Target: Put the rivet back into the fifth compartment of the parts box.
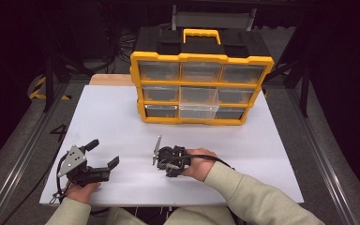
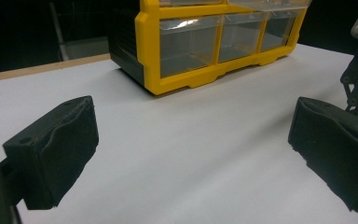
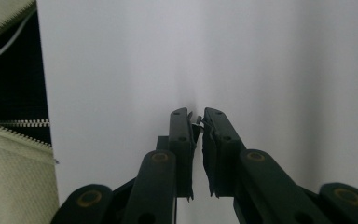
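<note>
1. While the wide white surface (image 1: 122,122) lies mostly bare, it leaves both hands free working room.
2. At its far edge stands a yellow plastic organiser with clear drawers (image 1: 201,58), fronts facing the person, presumably so a drawer can be reached.
3. The left tongs (image 1: 104,153) rest low at the near left, spread wide and holding nothing, seemingly waiting.
4. The right tongs (image 3: 196,116) point down at the surface near its middle, pinched together.
5. Between their tips sits a tiny dark metal piece (image 3: 198,120), too small to identify, apparently gripped for lifting.
</note>
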The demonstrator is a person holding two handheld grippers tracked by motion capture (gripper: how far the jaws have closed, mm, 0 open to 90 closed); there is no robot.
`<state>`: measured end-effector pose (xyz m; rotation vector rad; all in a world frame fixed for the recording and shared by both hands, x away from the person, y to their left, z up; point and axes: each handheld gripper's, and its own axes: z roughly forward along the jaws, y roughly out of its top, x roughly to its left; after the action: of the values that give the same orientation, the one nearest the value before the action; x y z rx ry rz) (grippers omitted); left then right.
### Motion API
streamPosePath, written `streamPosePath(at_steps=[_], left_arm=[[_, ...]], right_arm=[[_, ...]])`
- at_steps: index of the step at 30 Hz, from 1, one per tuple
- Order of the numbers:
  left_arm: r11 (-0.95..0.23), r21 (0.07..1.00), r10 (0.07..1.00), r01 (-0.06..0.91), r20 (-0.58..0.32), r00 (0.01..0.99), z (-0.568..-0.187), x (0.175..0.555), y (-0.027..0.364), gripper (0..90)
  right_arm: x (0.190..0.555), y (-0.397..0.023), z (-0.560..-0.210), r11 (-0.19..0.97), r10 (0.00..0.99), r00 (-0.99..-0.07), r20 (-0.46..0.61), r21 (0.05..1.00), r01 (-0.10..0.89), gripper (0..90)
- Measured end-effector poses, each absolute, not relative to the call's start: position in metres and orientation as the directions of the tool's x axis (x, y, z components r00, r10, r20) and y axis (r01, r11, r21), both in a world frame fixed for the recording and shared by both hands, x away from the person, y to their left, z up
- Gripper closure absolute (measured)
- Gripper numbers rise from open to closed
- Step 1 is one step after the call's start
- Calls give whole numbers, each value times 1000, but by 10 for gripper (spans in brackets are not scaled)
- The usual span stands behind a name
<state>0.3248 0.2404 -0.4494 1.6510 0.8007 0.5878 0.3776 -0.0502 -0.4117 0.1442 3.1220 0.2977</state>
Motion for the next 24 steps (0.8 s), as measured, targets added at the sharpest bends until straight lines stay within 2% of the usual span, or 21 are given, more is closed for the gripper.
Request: streamPosePath(at_steps=[4, 24], left_arm=[[-112, 974, 765, 195, -41, 642, -450, 325, 240, 25], [-87, 975, 761, 206, -68, 646, -450, 328, 242, 23]], right_arm=[[378, -53, -394, 970, 100, -995, 4, 224, 99, 822], [386, -51, -318, 961, 101, -992, -74, 267, 78, 822]])
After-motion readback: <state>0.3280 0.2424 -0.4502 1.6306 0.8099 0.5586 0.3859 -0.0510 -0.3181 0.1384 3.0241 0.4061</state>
